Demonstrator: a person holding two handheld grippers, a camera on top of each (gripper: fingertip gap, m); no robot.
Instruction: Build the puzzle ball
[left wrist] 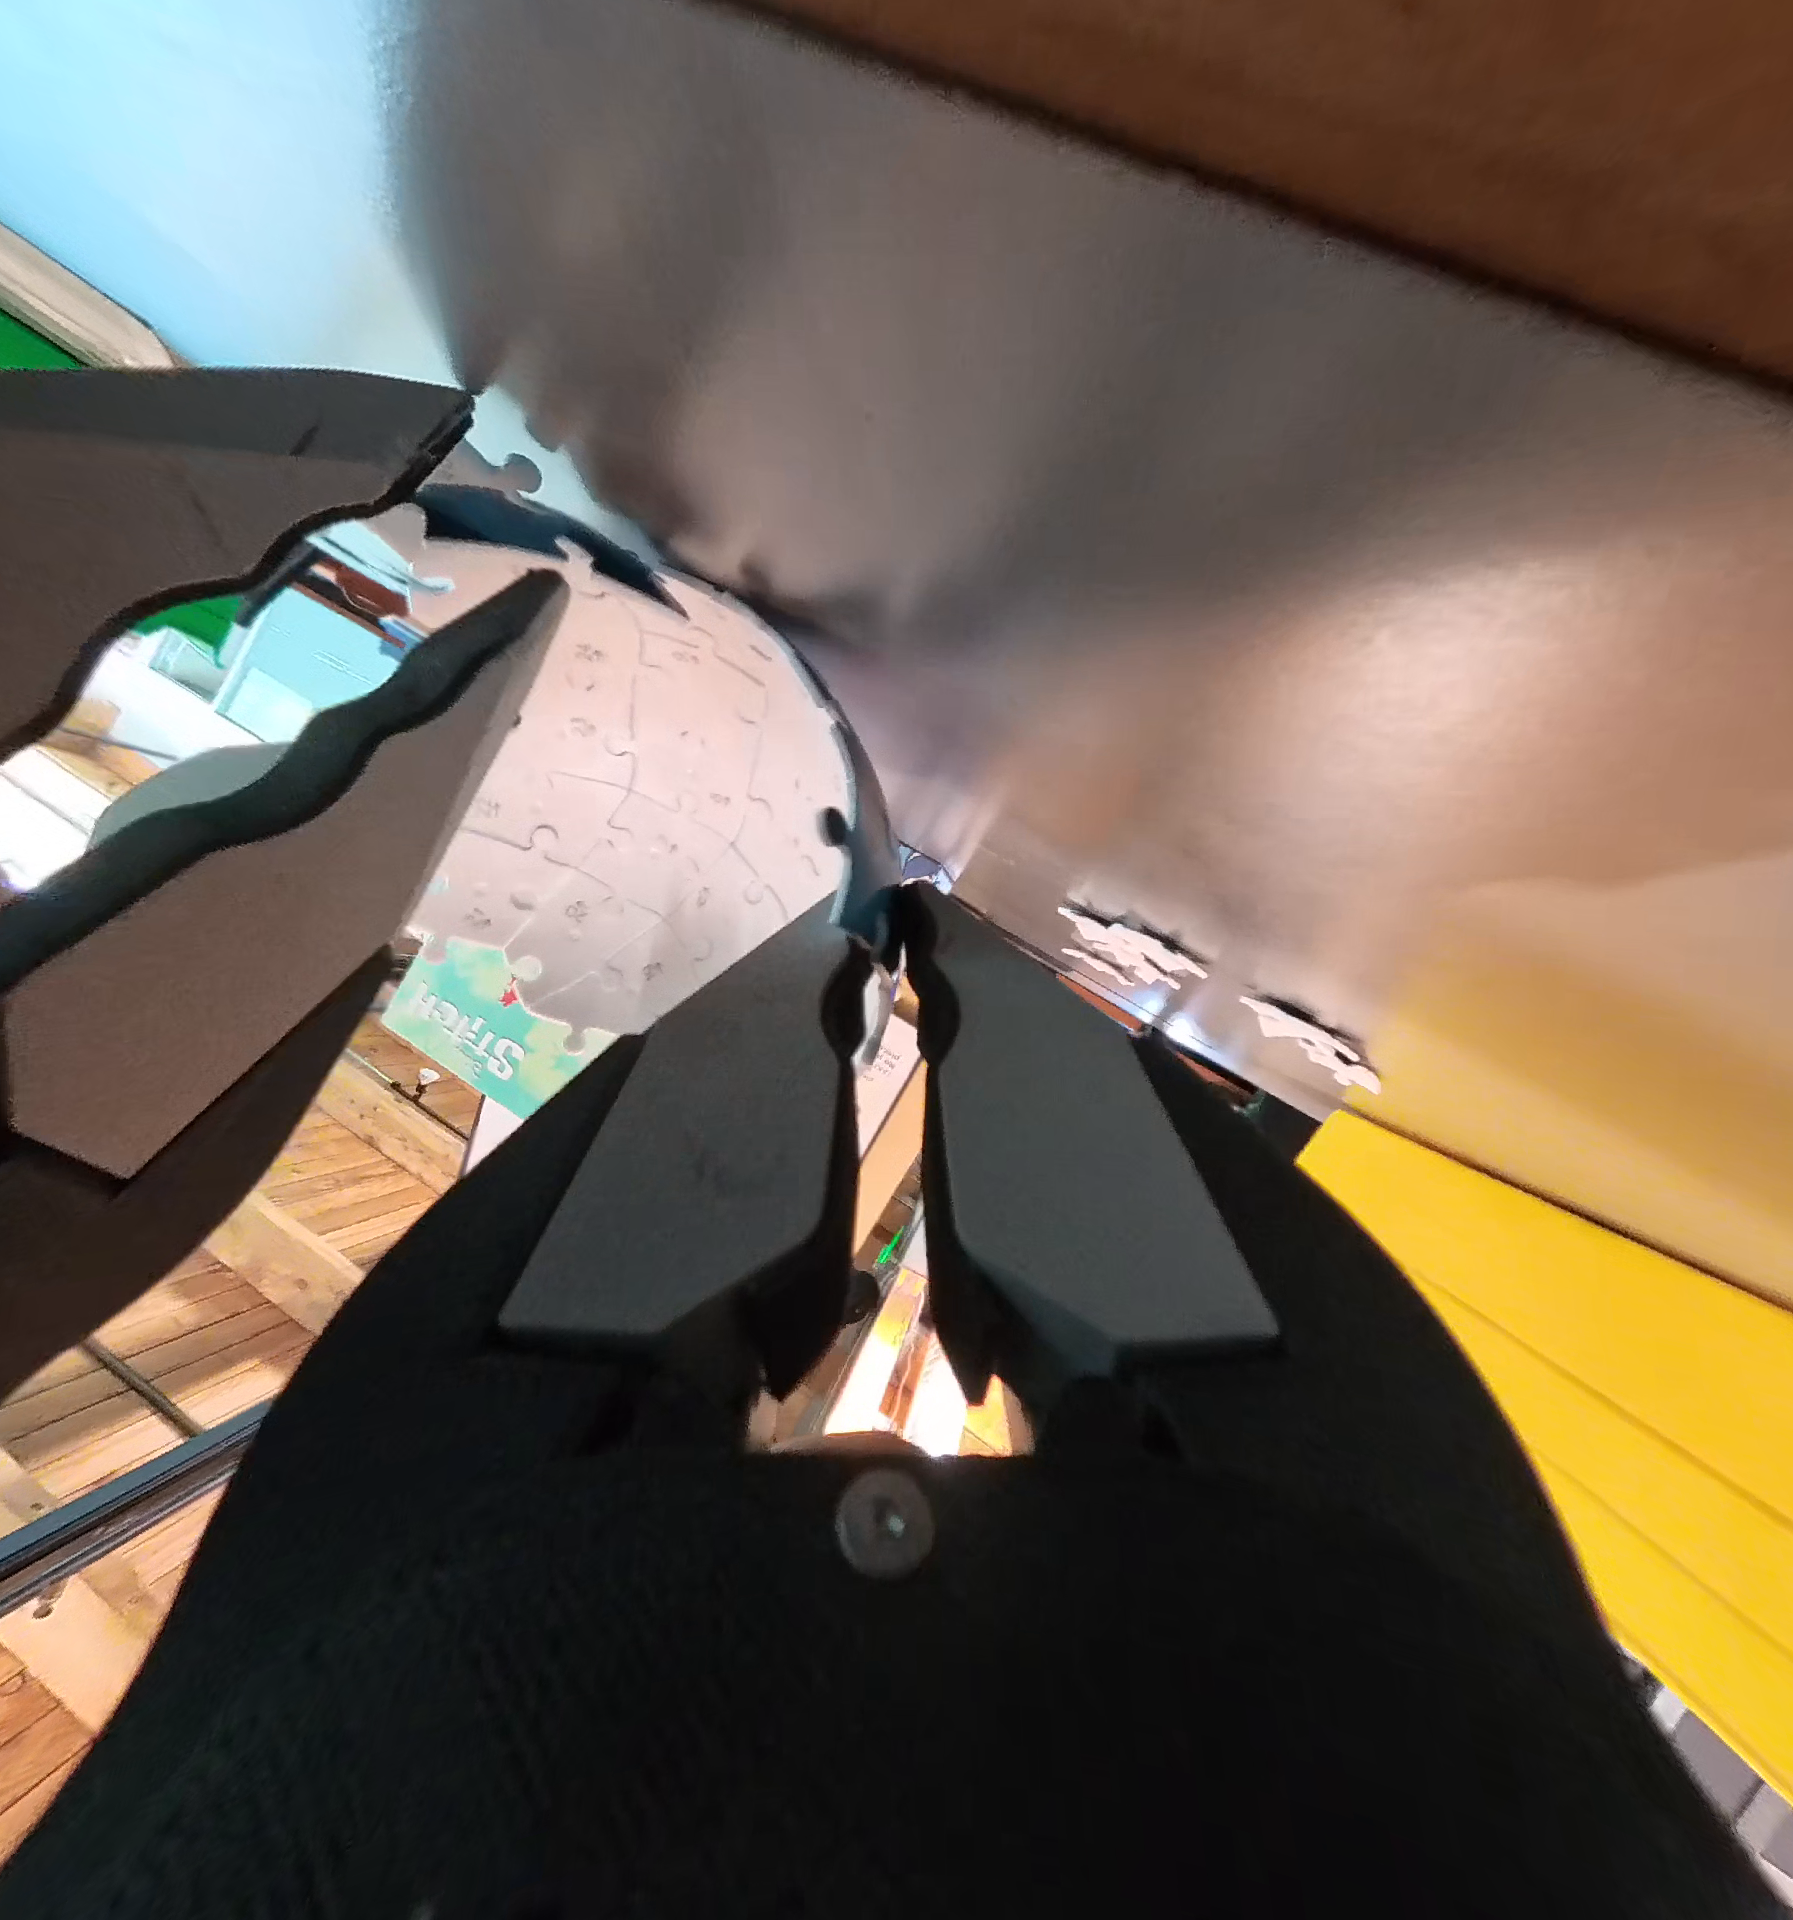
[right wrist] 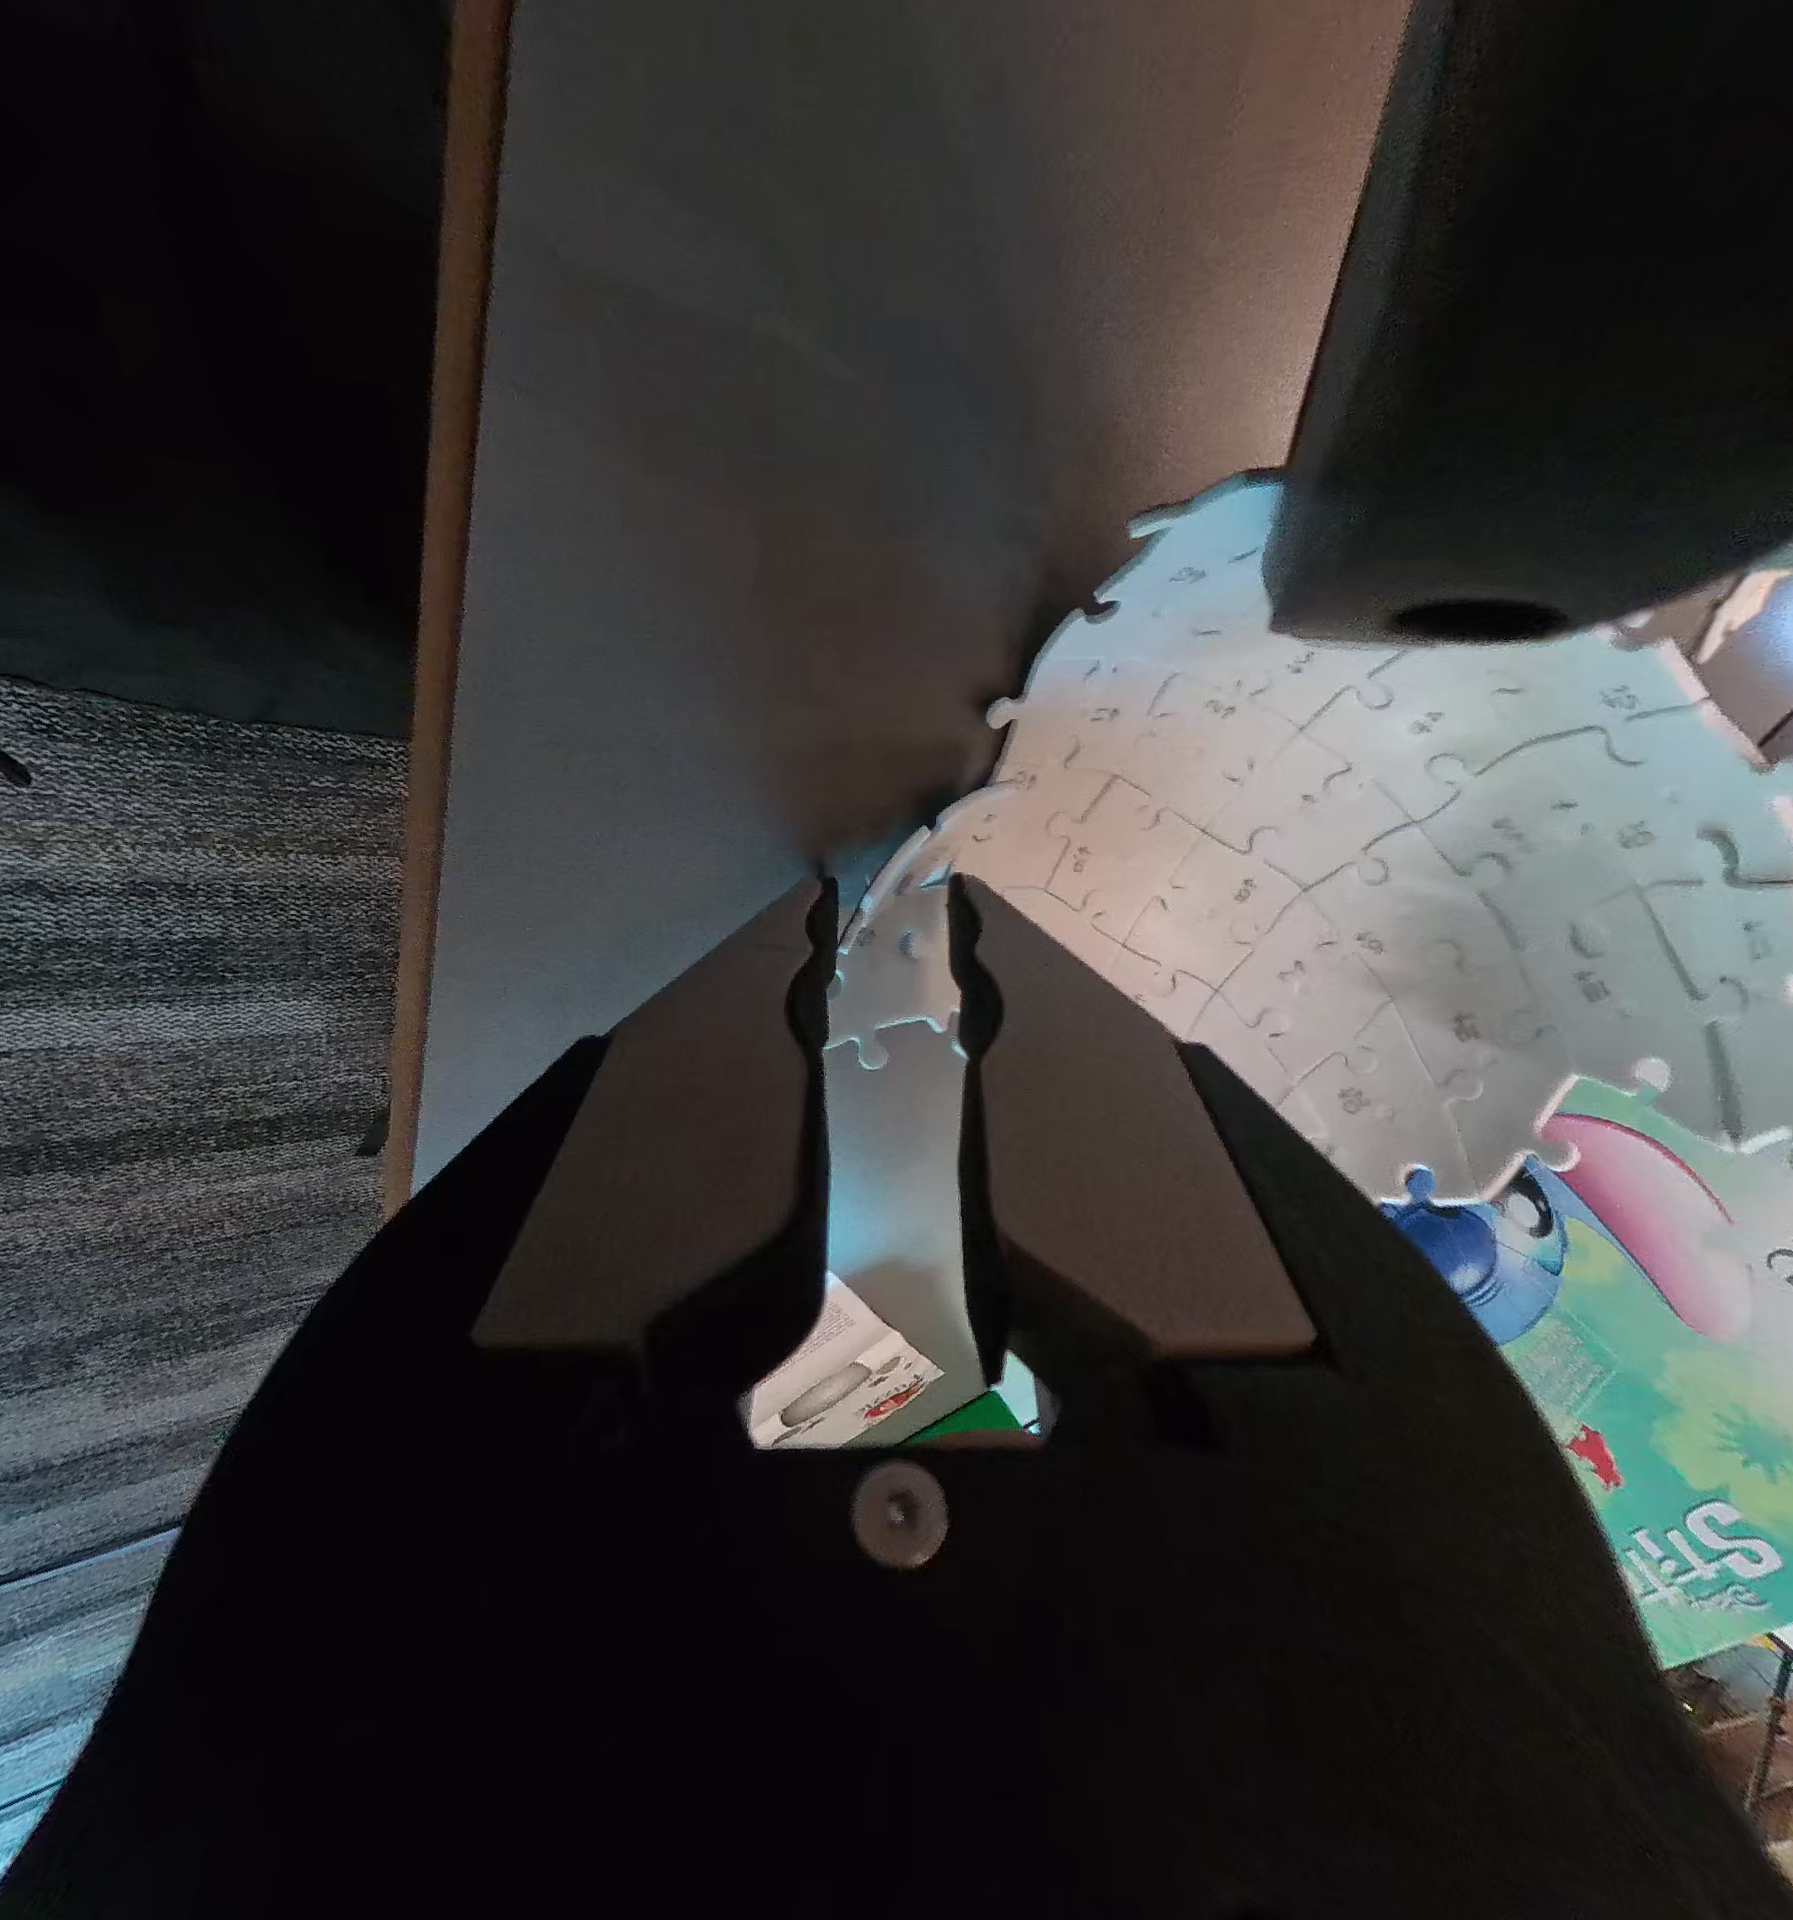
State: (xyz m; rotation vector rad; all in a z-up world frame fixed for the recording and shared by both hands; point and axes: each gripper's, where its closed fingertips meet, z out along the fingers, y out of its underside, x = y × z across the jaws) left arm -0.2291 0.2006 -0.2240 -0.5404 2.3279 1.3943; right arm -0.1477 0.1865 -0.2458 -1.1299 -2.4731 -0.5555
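The half-built puzzle ball (right wrist: 1391, 883), a curved shell seen from its pale numbered inside, is hanging in the air between the two claws, close against the grey table (right wrist: 767, 416) edge. The left claw (left wrist: 887, 930) is pinching the shell's rim, its jaws closed on the thin wall. The right claw (right wrist: 887, 883) is straddling a curved puzzle piece (right wrist: 892, 997) at the shell's jagged border, jaws narrowly apart around it; whether they are actually gripping it I cannot tell. Seating it well probably calls for lining up tabs before pressing, with light force so neighbouring joints are not popping. The table is crowding one side; the puzzle box (right wrist: 1650, 1455) side is offering freer room.
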